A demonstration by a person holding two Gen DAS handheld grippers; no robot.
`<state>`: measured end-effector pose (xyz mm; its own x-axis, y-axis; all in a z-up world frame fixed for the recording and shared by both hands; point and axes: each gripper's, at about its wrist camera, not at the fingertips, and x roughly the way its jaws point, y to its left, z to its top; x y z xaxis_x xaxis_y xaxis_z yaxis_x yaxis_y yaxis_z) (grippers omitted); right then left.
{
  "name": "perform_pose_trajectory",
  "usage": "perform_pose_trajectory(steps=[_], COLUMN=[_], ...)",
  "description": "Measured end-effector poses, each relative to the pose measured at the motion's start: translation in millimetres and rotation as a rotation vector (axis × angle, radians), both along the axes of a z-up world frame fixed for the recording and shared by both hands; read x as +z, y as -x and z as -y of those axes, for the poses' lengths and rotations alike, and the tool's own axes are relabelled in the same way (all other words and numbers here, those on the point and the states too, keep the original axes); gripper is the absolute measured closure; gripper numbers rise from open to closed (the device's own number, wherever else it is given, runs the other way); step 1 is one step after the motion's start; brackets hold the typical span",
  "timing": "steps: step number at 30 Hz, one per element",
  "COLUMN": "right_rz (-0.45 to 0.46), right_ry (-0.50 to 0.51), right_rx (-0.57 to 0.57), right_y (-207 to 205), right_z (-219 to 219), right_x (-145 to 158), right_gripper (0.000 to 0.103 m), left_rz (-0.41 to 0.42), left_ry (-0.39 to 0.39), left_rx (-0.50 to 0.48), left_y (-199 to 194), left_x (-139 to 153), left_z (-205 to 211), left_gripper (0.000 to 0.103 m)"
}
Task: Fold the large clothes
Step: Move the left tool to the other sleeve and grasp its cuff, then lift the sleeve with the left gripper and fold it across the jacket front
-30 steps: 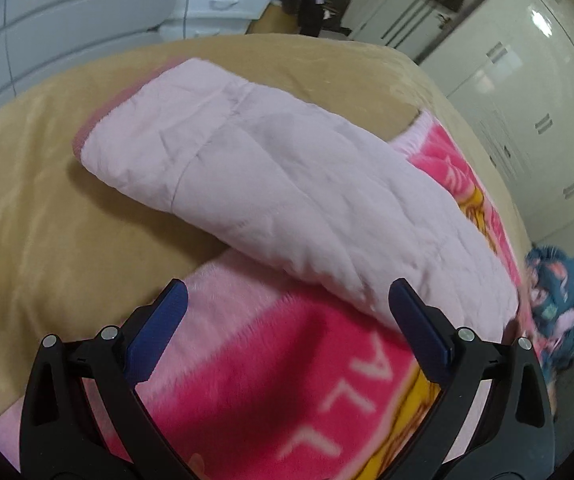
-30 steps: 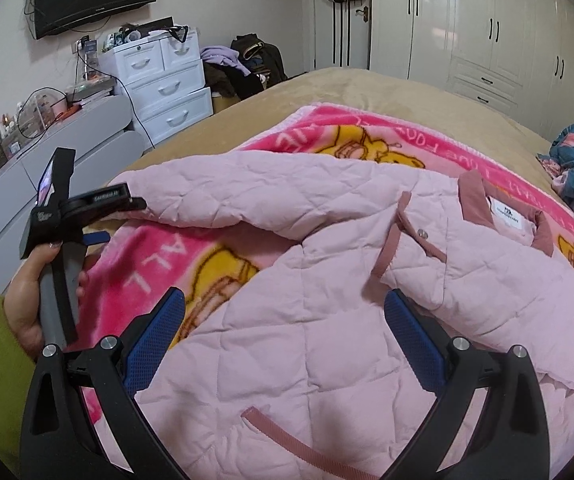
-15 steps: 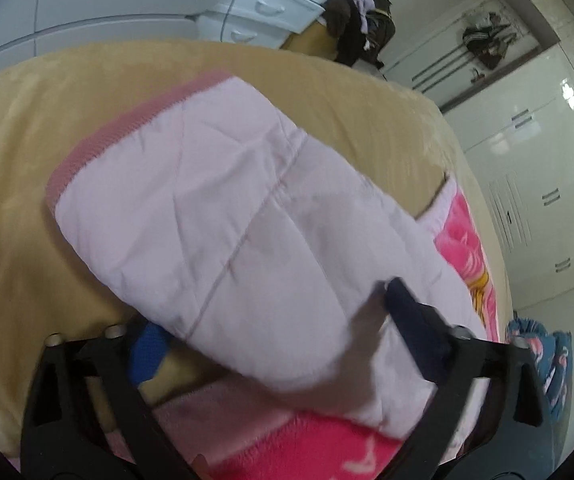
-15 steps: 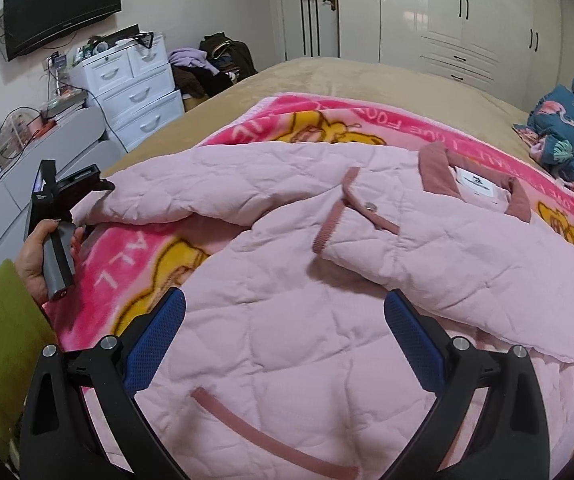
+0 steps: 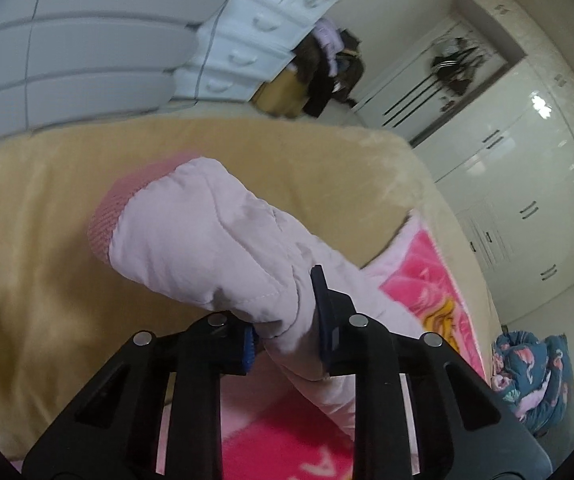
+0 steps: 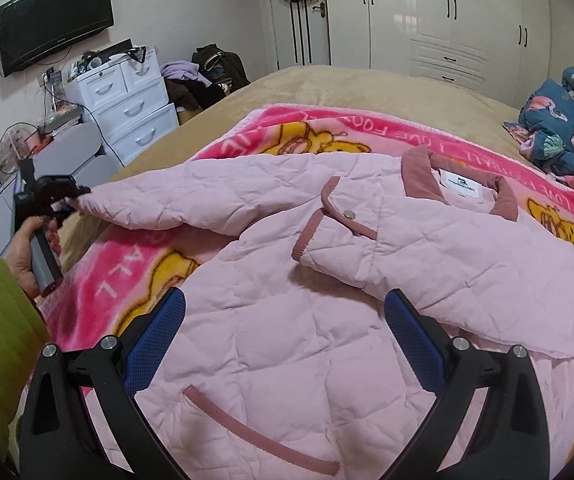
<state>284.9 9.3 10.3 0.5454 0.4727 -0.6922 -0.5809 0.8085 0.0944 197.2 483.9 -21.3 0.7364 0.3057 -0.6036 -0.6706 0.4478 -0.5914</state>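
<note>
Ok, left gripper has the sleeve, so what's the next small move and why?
Probably carry the sleeve across onto the jacket body: the left gripper is shut on it near the cuff, it lies stretched outward, and the other sleeve is already folded in.

You're seeing a matt quilted cloth jacket (image 6: 271, 320) lying on a fuzzy fleece blanket (image 6: 135, 264); the wardrobe (image 6: 447, 16) is shining glossy.

Left tool (image 6: 71, 196) pinches the pink jacket's (image 6: 327, 280) sleeve (image 6: 159, 196); right tool (image 6: 283, 344) gapes.
</note>
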Motion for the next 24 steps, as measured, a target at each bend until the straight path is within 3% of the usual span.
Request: perform_pose_trajectory(steps=[14,24], right_rz=[0.008,0.033], right_ry=[-0.072,-0.123], right_rx=[-0.094,-0.172], right_y=[5.3,12.6], right_z=[53.7,105.3], right_x=[17.8,29.4], right_gripper=[0.004,0.004], left_rz=[0.145,0.185], left_ry=[-0.253,-0.373], left_rx=[-0.151,-0.251], left_y=[-23.9,-37.6], left_x=[112.7,158.6], left_z=[78.1,144.8], left_gripper=[0.09,0.09])
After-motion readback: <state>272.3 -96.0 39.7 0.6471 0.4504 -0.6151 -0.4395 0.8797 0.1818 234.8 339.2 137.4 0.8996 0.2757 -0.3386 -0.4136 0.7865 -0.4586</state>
